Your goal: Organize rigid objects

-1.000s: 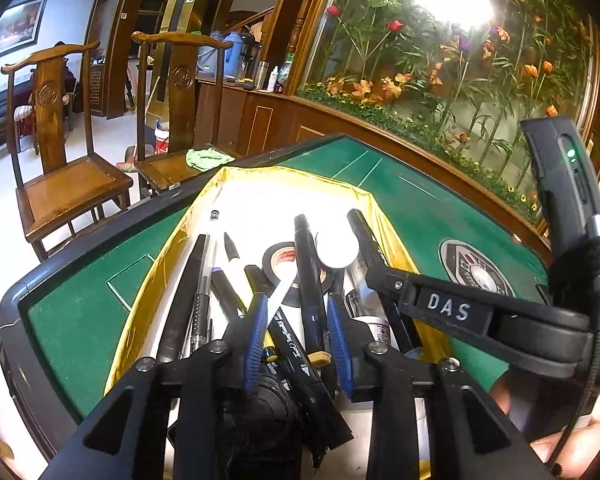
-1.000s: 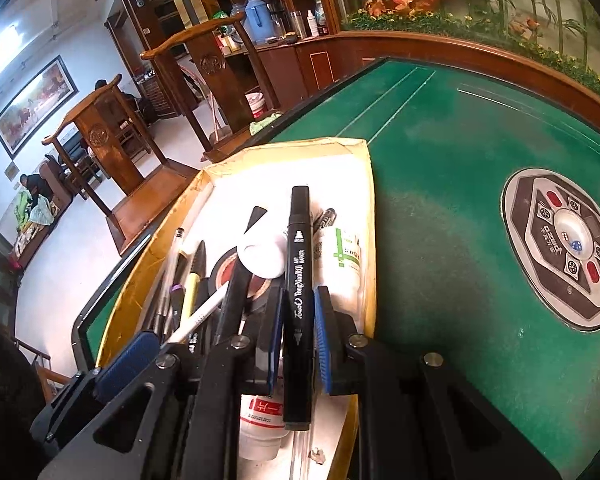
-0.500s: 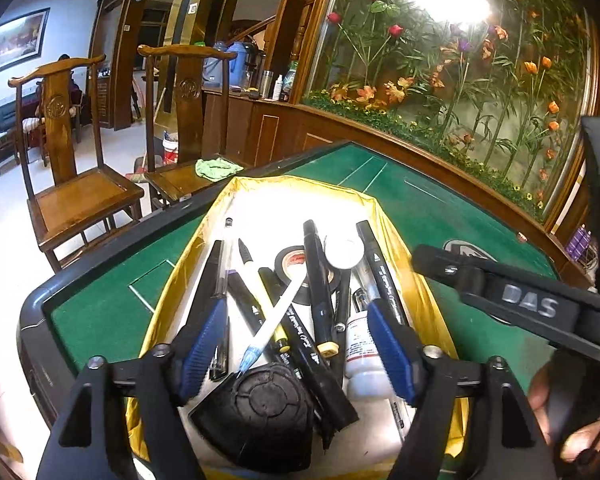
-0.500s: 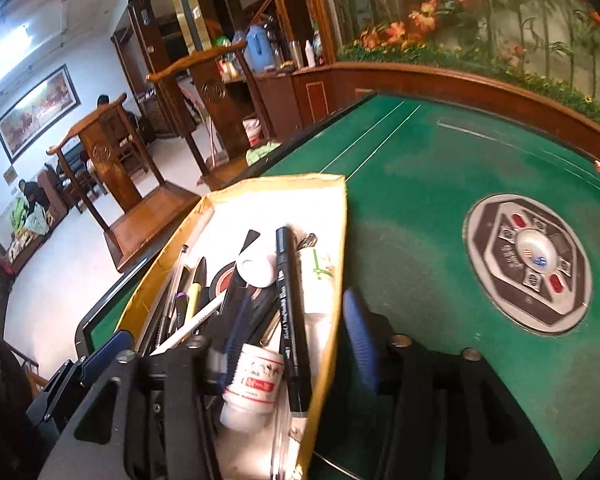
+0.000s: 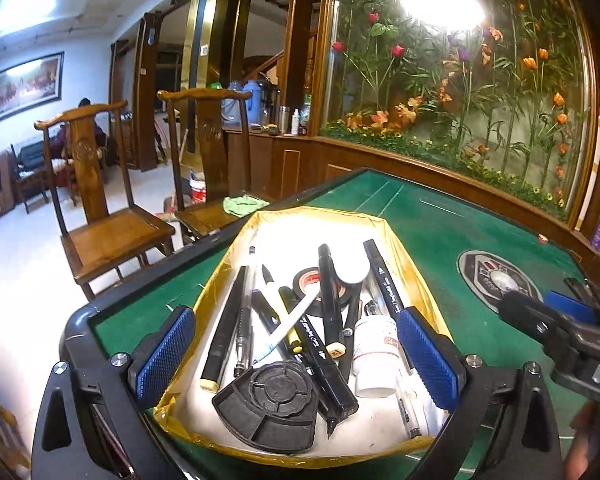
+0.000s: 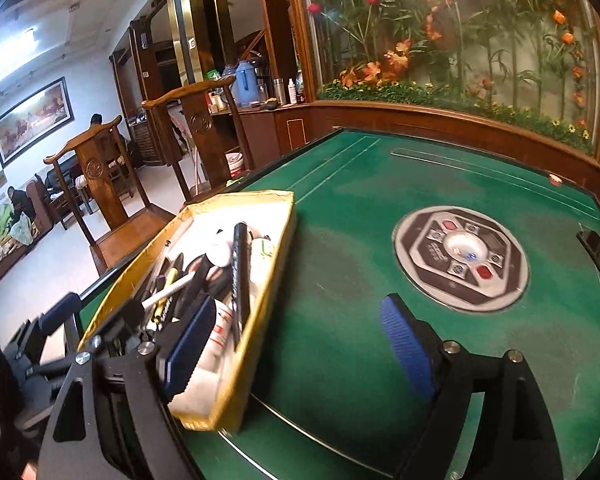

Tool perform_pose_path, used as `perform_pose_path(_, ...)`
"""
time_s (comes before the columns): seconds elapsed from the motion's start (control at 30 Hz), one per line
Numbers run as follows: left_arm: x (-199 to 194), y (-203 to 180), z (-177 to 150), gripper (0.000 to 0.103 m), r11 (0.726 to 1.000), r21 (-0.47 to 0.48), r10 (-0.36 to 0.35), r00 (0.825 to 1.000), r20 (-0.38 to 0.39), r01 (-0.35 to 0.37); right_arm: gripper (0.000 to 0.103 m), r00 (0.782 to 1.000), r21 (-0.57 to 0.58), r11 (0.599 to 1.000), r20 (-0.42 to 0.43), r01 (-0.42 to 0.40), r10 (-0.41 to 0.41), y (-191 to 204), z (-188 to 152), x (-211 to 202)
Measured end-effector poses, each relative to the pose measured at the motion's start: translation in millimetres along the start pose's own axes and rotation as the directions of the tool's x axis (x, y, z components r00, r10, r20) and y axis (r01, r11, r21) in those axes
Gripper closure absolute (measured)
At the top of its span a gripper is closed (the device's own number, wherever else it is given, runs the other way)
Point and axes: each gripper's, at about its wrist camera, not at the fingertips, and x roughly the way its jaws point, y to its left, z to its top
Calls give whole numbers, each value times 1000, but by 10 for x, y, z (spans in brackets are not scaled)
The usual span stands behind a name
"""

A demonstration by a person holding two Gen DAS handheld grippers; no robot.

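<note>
Green felt covers the table [image 6: 340,240], on which a gold-rimmed tray [image 5: 416,276] with a white floor sits near the left edge. Nearest the left-wrist camera, the left gripper [image 5: 300,352] spreads wide, its jaws having just been opening; its blue pads [image 5: 164,350] straddle the near end of the tray and press on nothing. Inside the tray, from near to far: a black round-cornered lid [image 5: 270,404], a white bottle [image 5: 374,350], black markers [image 5: 328,292] and pens lying lengthwise, a white pen [image 5: 288,326] crossing them diagonally, and a roll of black tape [image 5: 312,284] with a white disc [image 5: 352,268] beside it. At right, the right gripper [image 6: 296,344] hovers with its jaws likewise just opened and nothing between them, one pad over the tray's near right corner and the other above bare felt; a long black marker [image 6: 241,272] lies along the tray's right side. Farther off, a round control panel [image 6: 460,258] is set into the table's centre. Two wooden chairs [image 5: 112,236] stand beyond the table, before a flower display [image 5: 460,92].
</note>
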Motion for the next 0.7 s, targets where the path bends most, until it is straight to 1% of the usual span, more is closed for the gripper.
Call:
perform_pose_path(0.1, -48, -10, -10, 1, 1000, 7, 30, 999, 25, -31, 19, 1000, 7, 1000, -1, -4, 4, -75, -58, -73)
perform_pose_path(0.17, -81, -37, -30, 1, 998, 27, 62, 997, 39, -63, 19, 1000, 10, 1000, 5, 0, 0, -111, -88, -130)
perform_pose_path(0.3, -109, -63, -60, 1, 993, 67, 90, 995, 32, -92, 19, 1000, 12, 1000, 14, -1, 1, -170, -113, -204)
perform_pose_path(0.33, -113, -74, -71, 1, 991, 82, 106, 994, 21, -107, 19, 1000, 14, 1000, 14, -3, 2, -182, -131, -218)
perform_pose_path(0.4, -126, -91, -93, 1, 982, 108, 151, 988, 26, -153, 19, 1000, 22, 1000, 16, -6, 5, -197, -156, -241)
perform_pose_path(0.43, -133, -100, -96, 1, 980, 121, 155, 988, 26, -157, 19, 1000, 30, 999, 14, -11, 11, -202, -182, -250)
perform_pose_path(0.5, -177, -81, -94, 1, 983, 119, 135, 990, 30, -138, 19, 1000, 31, 999, 4, -17, 17, -205, -219, -247)
perform_pose_path(0.57, -251, -55, -104, 1, 984, 124, 121, 991, 58, -127, 19, 1000, 28, 999, -6, -17, 17, -205, -252, -238)
perform_pose_path(0.63, -287, -73, -133, 1, 975, 160, 142, 987, 75, -152, 19, 1000, 27, 999, -11, -18, 18, -206, -263, -240)
perform_pose_path(0.7, -287, -89, -159, 1, 965, 188, 176, 982, 64, -185, 19, 1000, 31, 999, -15, -21, 21, -209, -279, -236)
